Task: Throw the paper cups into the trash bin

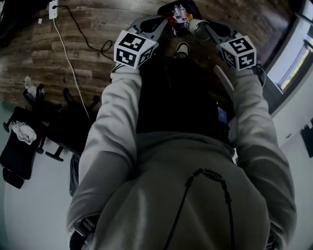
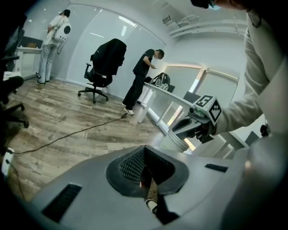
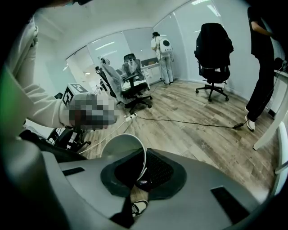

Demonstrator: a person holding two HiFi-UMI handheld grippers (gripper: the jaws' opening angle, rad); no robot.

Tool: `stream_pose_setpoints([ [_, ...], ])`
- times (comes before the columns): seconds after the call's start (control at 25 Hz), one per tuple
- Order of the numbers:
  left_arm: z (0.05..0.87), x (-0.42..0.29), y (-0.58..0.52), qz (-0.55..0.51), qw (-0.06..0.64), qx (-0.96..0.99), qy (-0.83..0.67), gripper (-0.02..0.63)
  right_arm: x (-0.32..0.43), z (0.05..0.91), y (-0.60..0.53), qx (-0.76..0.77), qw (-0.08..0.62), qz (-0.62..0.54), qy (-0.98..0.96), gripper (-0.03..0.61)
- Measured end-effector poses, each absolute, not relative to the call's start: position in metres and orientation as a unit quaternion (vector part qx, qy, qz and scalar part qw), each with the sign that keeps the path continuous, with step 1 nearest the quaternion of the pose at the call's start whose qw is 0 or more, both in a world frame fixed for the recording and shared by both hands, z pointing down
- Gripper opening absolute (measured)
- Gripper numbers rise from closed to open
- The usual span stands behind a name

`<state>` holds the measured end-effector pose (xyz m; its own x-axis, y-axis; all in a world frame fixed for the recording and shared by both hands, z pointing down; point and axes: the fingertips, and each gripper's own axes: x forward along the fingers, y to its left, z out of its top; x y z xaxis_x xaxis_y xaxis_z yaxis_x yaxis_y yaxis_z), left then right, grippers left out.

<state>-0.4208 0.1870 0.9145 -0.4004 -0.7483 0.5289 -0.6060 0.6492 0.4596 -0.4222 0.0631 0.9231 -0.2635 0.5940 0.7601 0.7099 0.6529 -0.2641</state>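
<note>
Premises: an office with a wood-plank floor, glass partitions, black office chairs and a cable trailing across the boards. No tabletop carries the work here, and both grippers are held out low over the floor in front of the person. The right gripper has its jaws drawn almost together on the side wall of a white paper cup. One jaw is inside the mouth and the other outside, just below the rolled rim, so the cup hangs tilted with its opening towards the camera. The cup appears empty. The left gripper has its jaws fully together with nothing between them, and only a shoe shows past them. From that side the same cup is seen hanging from the right gripper, clear of the floor. Handling assessment: the cup is judged very light, thin-walled and easily crushed. The rim is its stiffest part, so the present pinch through the wall is a sound hold, though a harder squeeze would crease it. It should drop freely once released. Containers: in the head view a dark round receptacle, judged to be the trash bin, lies just beyond the cup. It holds some red and pale items that cannot be identified. The cup is not yet inside it.
</note>
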Motion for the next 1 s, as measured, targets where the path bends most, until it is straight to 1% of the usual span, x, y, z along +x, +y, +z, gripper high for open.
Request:
stream_pose_setpoints([
  [0.12,0.971,-0.419,0.189,-0.115,0.368,0.426,-0.818,0.002,-0.424,0.976,0.059,-0.413,0.451,-0.070,-0.788,0.041],
  [0.24,1.020,-0.425,0.191,-0.098,0.379,0.426,-0.816,0.002,-0.428,1.021,0.061,-0.417,0.454,-0.073,-0.784,0.041],
  [0.4,1.061,-0.431,0.189,-0.107,0.379,0.430,-0.813,0.002,-0.428,1.080,0.062,-0.421,0.466,-0.077,-0.774,0.041],
  [0.52,1.085,-0.425,0.192,-0.115,0.394,0.430,-0.805,0.002,-0.420,1.122,0.061,-0.424,0.485,-0.073,-0.761,0.041],
  [0.68,1.098,-0.413,0.185,-0.098,0.390,0.444,-0.801,0.002,-0.417,1.162,0.061,-0.420,0.500,-0.074,-0.754,0.041],
  [0.84,1.101,-0.408,0.178,-0.056,0.379,0.467,-0.797,0.002,-0.410,1.175,0.067,-0.407,0.519,-0.040,-0.751,0.041],
  [0.88,1.101,-0.411,0.177,-0.054,0.379,0.468,-0.797,0.002,-0.411,1.177,0.067,-0.403,0.523,-0.037,-0.750,0.046],
  [1.0,1.097,-0.414,0.180,-0.063,0.377,0.459,-0.802,0.002,-0.409,1.180,0.058,-0.390,0.529,-0.046,-0.752,0.087],
])
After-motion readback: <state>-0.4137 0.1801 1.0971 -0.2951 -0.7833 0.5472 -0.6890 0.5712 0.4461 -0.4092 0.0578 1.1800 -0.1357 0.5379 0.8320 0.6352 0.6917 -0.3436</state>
